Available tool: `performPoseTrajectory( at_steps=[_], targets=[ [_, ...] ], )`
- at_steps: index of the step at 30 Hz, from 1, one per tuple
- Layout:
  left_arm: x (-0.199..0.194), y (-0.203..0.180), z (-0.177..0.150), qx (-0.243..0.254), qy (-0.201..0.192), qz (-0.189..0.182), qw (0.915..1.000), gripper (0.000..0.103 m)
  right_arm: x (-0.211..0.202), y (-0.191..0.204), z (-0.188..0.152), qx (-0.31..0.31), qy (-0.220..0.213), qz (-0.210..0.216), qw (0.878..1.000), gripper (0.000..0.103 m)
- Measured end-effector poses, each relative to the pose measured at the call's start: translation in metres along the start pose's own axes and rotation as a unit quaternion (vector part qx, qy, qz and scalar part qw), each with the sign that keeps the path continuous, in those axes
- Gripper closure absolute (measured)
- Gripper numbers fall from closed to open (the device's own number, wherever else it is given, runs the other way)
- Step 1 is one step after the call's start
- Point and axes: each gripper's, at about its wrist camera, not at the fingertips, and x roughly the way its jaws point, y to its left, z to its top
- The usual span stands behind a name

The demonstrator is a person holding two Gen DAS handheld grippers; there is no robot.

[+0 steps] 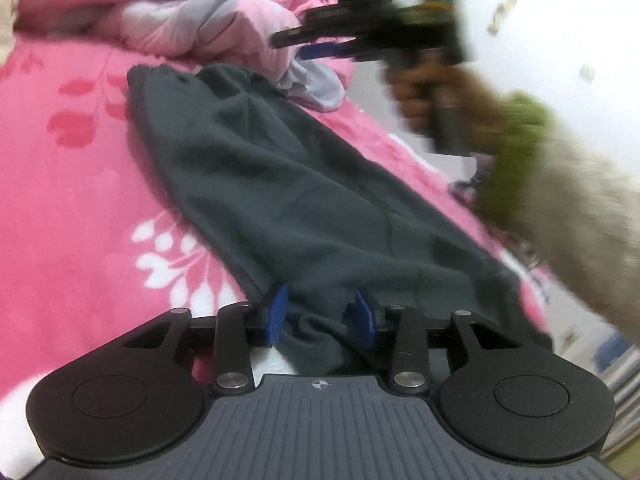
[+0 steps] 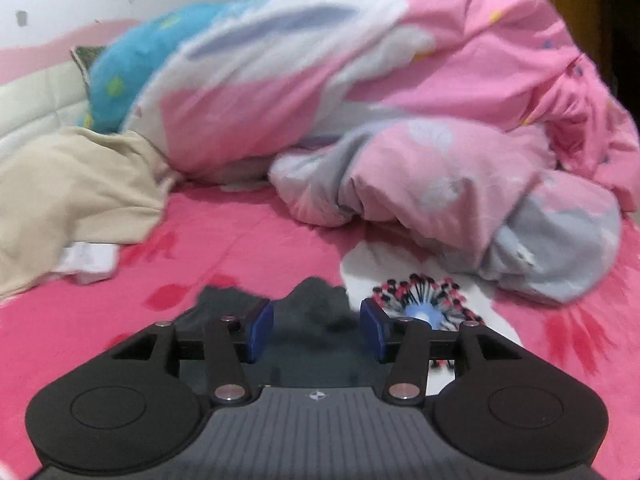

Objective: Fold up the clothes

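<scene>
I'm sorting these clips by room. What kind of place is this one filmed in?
Most likely a bedroom, with the work done on a bed. A pink floral bedsheet covers the surface, a bunched pink duvet is heaped at the back, and a blue pillow leans against a pale padded headboard.

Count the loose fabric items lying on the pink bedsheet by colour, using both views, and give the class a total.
Dark green garment: 1
Beige cloth: 1
Pink and grey quilt: 1
Blue pillow: 1
Small white cloth: 1
Total: 5
</scene>
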Motion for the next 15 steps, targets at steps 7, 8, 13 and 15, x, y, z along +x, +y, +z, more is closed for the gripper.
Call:
performPoseTrajectory(
  at_steps=[7, 8, 13, 15],
  targets=[
    [-0.006, 0.009, -0.005, -0.027, -0.014, -0.038, 0.9988, 0.066, 0.086, -0.016, 0.004, -0.022, 0.062, 0.007, 0.998, 0.055],
    [-0.006, 0.009, -0.006, -0.027, -0.016, -0.04, 0.9987, 0.066, 0.089, -0.015, 0.001, -0.023, 0.072, 0.019, 0.997, 0.066],
    [-0.01, 0.01, -0.006, -0.032, -0.018, -0.046, 0.9982, 0.065, 0.069, -0.005, -0.007, -0.034, 0.033, 0.043, 0.998, 0.093],
    [-0.011, 0.01, -0.005, -0.033, -0.018, -0.046, 0.9982, 0.065, 0.064, -0.003, -0.006, -0.033, 0.011, 0.034, 0.999, 0.094]
  ],
)
